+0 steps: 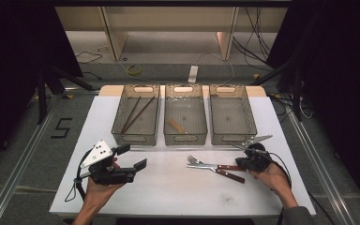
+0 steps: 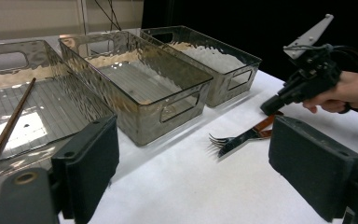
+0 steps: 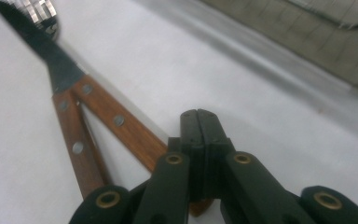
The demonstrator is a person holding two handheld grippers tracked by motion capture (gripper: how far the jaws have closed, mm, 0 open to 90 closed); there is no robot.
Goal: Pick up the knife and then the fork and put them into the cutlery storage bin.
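1. The fork (image 1: 201, 163) and the knife (image 1: 226, 174) each have a reddish-brown wooden handle set with metal rivets; the fork has shiny steel tines and the knife a darker blade.
2. The two lie crossed on the white worktop (image 1: 168, 187), right of its middle, in front of the gap between the middle bin (image 1: 184, 136) and the right bin (image 1: 232, 137). Their metal ends point towards the left edge and their handles towards the right edge.
3. In the right gripper view the handles spread apart in a V from the point where the blade (image 3: 46, 51) lies over the tines (image 3: 37, 9).
4. The right gripper (image 1: 242, 164) sits low over the worktop at the handle ends. Its jaws are pressed fully together with no gap, and their tips rest just beside the nearer wooden handle (image 3: 116, 126). I cannot tell whether they touch it; nothing is pinched between them.
5. The left gripper (image 1: 132, 157) is held above the worktop near its front left corner, well apart from the cutlery. Its jaws stand wide open and hold nothing.
6. In the left gripper view the fork (image 2: 223, 140) lies between and beyond the two pads (image 2: 91, 163), with the right gripper (image 2: 272, 105) right behind it.
7. Three clear plastic bins stand in a row along the far edge. The left bin (image 1: 136, 137) holds a pair of chopsticks (image 1: 138, 114), and the middle one a small wooden piece (image 1: 176, 125).
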